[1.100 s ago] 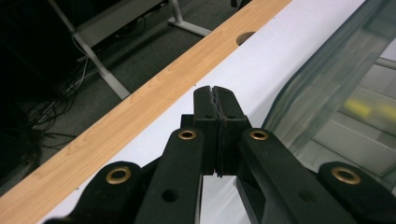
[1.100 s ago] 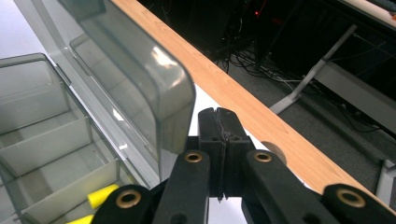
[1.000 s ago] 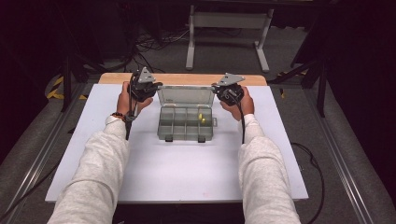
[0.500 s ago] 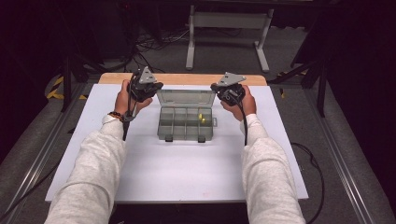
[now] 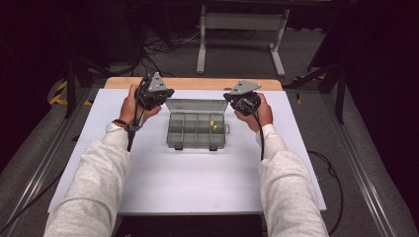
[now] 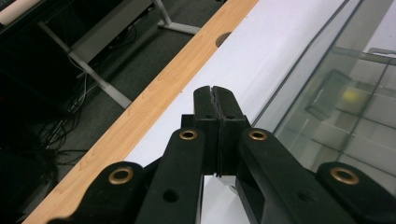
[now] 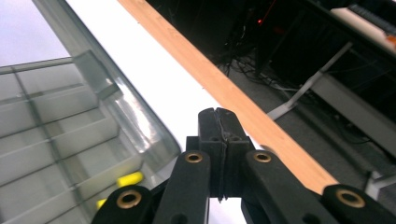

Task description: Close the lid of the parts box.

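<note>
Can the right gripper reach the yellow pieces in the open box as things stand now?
Probably yes: the box has its lid up, and the yellow pieces lie uncovered beside the right gripper, whose jaws are shut and would have to open first.

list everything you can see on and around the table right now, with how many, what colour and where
Organizer box: one, clear grey, lid open, middle of the table between the tools.
Small pieces: two, yellow, in a right-hand compartment of the box.
Table: one, white top with a wooden far edge.
Metal stand: one, grey, on the floor beyond the table.
Cables: several, dark, on the floor behind the table.
Sleeves: two, light grey, coming in from below.
Left tool: one, black, jaws shut, left of the box.
Right tool: one, black, jaws shut, right of the box.
</note>
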Available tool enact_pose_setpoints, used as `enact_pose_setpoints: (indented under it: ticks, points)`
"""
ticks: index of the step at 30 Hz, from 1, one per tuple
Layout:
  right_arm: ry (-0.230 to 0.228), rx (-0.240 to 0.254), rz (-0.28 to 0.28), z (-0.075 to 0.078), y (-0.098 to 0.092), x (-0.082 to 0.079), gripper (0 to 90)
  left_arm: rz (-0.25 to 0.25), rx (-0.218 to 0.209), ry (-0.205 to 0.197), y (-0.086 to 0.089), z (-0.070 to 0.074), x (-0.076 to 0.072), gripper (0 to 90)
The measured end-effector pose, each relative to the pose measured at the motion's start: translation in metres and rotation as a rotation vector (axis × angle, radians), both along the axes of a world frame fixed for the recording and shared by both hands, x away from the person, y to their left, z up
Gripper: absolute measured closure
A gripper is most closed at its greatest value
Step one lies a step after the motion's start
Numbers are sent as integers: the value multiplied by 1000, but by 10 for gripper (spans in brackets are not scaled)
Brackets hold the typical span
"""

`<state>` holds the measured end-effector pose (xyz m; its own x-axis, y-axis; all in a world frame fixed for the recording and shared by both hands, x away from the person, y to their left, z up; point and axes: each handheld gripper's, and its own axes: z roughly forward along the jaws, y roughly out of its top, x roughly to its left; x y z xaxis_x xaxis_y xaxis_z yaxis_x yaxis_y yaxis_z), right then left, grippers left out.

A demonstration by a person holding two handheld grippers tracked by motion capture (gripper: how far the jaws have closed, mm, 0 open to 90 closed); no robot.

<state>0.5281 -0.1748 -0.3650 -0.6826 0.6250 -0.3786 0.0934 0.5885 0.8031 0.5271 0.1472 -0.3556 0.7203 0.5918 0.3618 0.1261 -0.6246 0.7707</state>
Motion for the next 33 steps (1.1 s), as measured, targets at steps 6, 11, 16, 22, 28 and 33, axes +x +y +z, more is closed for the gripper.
enact_pose_setpoints:
  ticks: [6,11,16,22,28,33]
  points:
    - [24,-1,-15,0,3,-8,900,-21,5,-7,-1,-1,-8,899]
    - [38,4,-15,0,5,-14,900,-32,7,-6,0,-4,-14,899]
    - [46,3,-14,0,8,-19,900,-45,0,0,1,-7,-18,900]
    - [64,19,17,0,15,-30,900,-74,15,-7,-1,-10,-26,900]
    - [74,25,23,0,17,-39,900,-103,4,-8,-4,-13,-36,900]
    - [82,2,33,-8,19,-48,900,-134,28,-10,-7,-18,-47,900]
